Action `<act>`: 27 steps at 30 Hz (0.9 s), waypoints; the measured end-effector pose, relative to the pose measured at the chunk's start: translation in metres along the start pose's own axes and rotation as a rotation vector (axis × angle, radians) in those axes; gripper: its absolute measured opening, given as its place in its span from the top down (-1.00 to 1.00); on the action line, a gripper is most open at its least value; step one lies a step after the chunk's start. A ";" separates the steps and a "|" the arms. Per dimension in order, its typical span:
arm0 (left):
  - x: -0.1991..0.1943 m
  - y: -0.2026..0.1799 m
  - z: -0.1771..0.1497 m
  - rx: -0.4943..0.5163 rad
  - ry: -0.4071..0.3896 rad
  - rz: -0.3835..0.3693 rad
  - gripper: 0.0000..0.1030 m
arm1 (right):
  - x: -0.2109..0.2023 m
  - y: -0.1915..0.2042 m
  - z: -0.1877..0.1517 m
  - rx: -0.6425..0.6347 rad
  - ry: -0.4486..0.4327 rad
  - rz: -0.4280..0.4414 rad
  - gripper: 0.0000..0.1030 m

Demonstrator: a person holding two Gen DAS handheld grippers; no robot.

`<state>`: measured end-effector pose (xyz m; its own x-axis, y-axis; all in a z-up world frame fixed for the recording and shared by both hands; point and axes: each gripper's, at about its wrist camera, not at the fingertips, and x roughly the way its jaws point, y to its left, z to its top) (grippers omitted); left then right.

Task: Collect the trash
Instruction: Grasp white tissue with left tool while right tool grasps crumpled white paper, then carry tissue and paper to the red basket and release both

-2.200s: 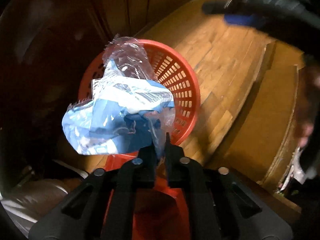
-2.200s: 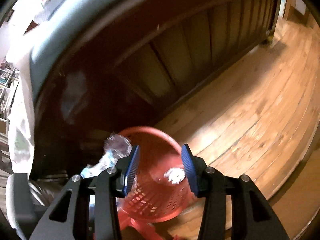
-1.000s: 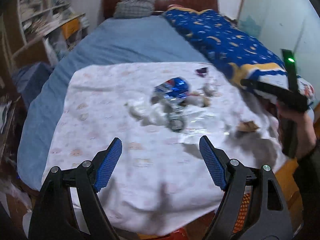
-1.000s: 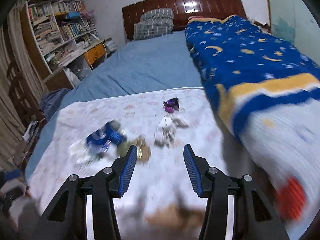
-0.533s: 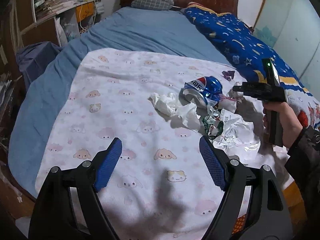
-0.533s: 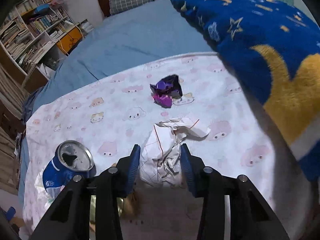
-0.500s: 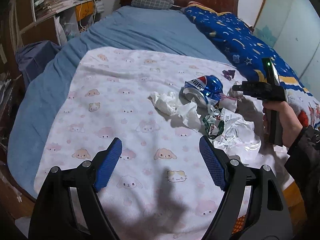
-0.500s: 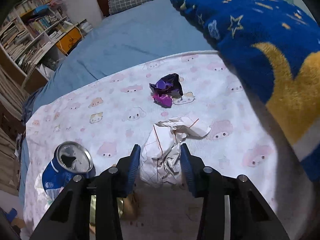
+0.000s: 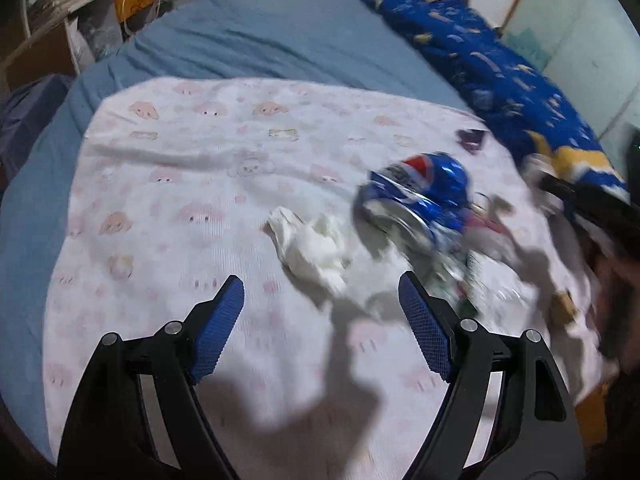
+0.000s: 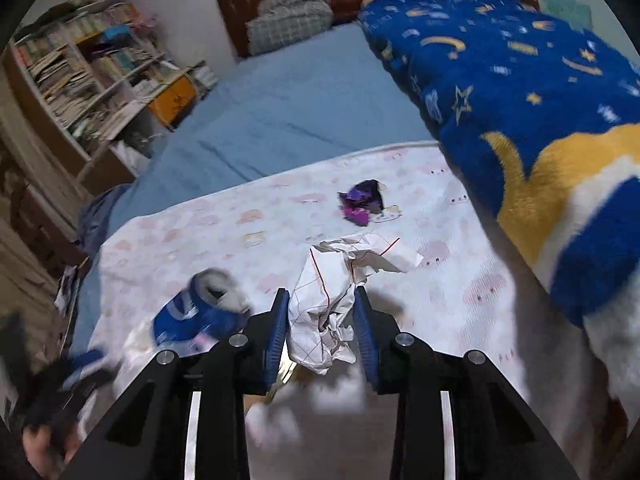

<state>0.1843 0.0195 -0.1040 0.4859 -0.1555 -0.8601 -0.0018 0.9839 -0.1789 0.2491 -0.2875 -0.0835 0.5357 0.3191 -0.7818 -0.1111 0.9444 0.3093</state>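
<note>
— Jaws on the right gripper (image 10: pixel 322 328)?
— Closed in on the paper (image 10: pixel 328 312), blue pads pressing its crumpled lower part from both sides. Upper flap with red lines sticking out ahead, past the fingertips.
— And the left gripper (image 9: pixel 320 320)?
— Spread wide, holding nothing. Hovering above the cloth (image 9: pixel 168 208), pads either side of open space, shadow cast on the fabric below.
— Nearest trash to it?
— Tissue (image 9: pixel 310 248), white and crumpled, lying on the cloth just ahead between the two pads' lines. Beside it to the right, touching or nearly so, can (image 9: pixel 418 200): blue, crushed, on its side. Blurred by motion, so contact hard to judge.
— More around the can?
— Clear plastic (image 9: pixel 480 280) with some green print, right of the can and near the right pad. Farther back, purple wrapper (image 9: pixel 472 138) near the cloth's far edge. Seen from the right wrist, same wrapper (image 10: pixel 362 202) lying just beyond the paper, apart from it; can (image 10: pixel 200 314) off to the left of the jaws.
— Surroundings?
— Blue sheet (image 10: pixel 288 112) under the cloth, starry blanket (image 10: pixel 520 80) along the right, pillow (image 10: pixel 292 12) at the headboard, bookshelf (image 10: pixel 80 76) at left.
</note>
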 end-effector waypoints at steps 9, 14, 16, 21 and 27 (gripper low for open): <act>0.061 0.015 0.021 -0.092 0.146 -0.030 0.31 | -0.057 0.012 -0.044 -0.037 -0.026 0.057 0.37; 0.055 0.021 0.021 -0.121 0.143 -0.026 0.56 | -0.076 0.017 -0.056 -0.063 -0.041 0.060 0.36; 0.046 0.023 0.019 -0.119 0.132 -0.025 0.58 | -0.085 0.020 -0.060 -0.075 -0.050 0.064 0.36; -0.011 0.017 0.019 -0.082 0.025 0.005 0.58 | -0.121 0.031 -0.067 -0.113 -0.088 0.063 0.36; -0.116 -0.040 0.009 0.060 -0.131 -0.004 0.58 | -0.200 0.027 -0.089 -0.116 -0.158 0.042 0.36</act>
<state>0.1358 -0.0010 0.0071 0.5956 -0.1504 -0.7891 0.0507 0.9874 -0.1500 0.0641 -0.3184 0.0329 0.6523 0.3505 -0.6720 -0.2270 0.9363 0.2680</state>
